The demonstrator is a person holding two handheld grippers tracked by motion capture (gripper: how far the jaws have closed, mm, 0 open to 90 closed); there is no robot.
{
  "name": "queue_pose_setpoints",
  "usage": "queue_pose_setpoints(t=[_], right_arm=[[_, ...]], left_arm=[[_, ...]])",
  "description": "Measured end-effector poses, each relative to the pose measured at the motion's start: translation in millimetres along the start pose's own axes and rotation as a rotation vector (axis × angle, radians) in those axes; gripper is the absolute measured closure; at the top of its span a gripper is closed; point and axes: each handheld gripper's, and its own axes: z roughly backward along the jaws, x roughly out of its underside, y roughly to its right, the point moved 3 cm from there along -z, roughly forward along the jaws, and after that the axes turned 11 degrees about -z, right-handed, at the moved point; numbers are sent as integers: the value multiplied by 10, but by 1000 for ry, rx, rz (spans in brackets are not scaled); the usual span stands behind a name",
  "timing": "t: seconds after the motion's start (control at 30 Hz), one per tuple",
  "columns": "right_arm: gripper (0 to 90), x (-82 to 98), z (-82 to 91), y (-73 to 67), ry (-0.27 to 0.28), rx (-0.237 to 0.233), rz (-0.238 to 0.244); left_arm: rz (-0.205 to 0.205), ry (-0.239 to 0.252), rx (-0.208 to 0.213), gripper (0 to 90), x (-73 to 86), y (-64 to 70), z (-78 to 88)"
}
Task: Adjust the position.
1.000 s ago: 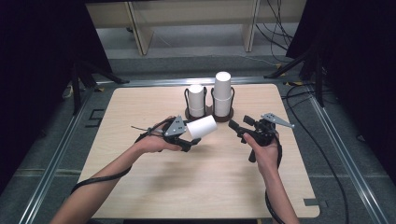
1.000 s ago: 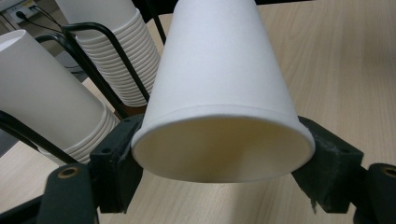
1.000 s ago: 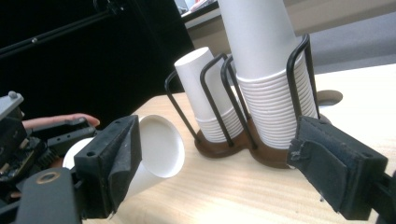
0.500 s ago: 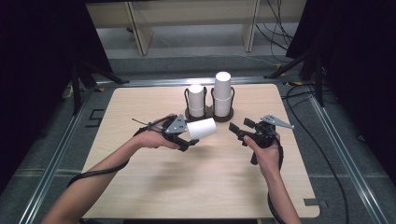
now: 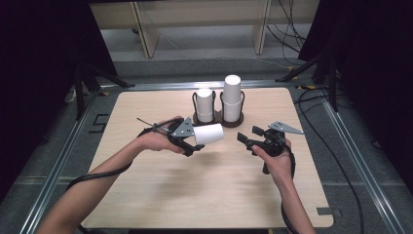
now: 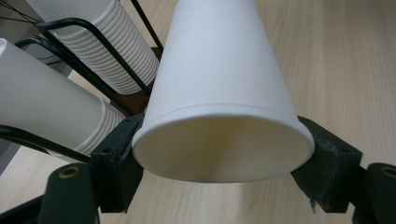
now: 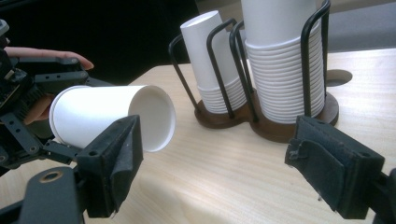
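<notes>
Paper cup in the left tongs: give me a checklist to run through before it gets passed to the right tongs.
1. Left tongs clamped on the paper cup: ok, pads press both sides near its rim.
2. Cup shape: not ok, rim squeezed to an oval in the left gripper view.
3. Right tongs open, nothing between them: ok; the jaws have just been closing slightly.
4. Cup's open mouth faces the right tongs: ok.
5. Cup clear of the cup holder: ok.
6. Second cup nested inside: cannot tell.
</notes>
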Motion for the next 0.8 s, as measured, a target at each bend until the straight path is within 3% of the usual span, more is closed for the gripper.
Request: queue_pose_setpoints(t=[0.2,0.23,0.37,0.53,0.57,0.6,0.63,0.7,0.77,0.8], right_arm=[[185,38,-1,-19,-14,-18,-16],[188,49,-2,-3,-17,-14,9],[191,77,4,-11,-41,-19,13],[194,108,-15,-8,-57,-12,41],[198,125,-13,-33,-76,-19,10],[198,125,-13,-33,-76,-19,10],[210,120,-20,-19,-79,-12,48],[212,122,-25,-16,-83,-5,65],[212,143,-24,-47,-103,-10,26],[213,135,-33,-24,-98,-5,70]], left_arm=[[-20,-23,26,244,23,0,9],[-23,-30,38,244,30,-1,14],[-29,-35,26,245,45,3,11],[-40,-46,50,246,42,8,17],[-45,-50,52,247,41,10,18],[-45,-50,52,247,41,10,18],[-59,-54,61,248,38,14,18],[-61,-62,68,248,32,15,25],[-65,-70,71,248,26,7,33],[-65,-70,71,248,26,7,33]])
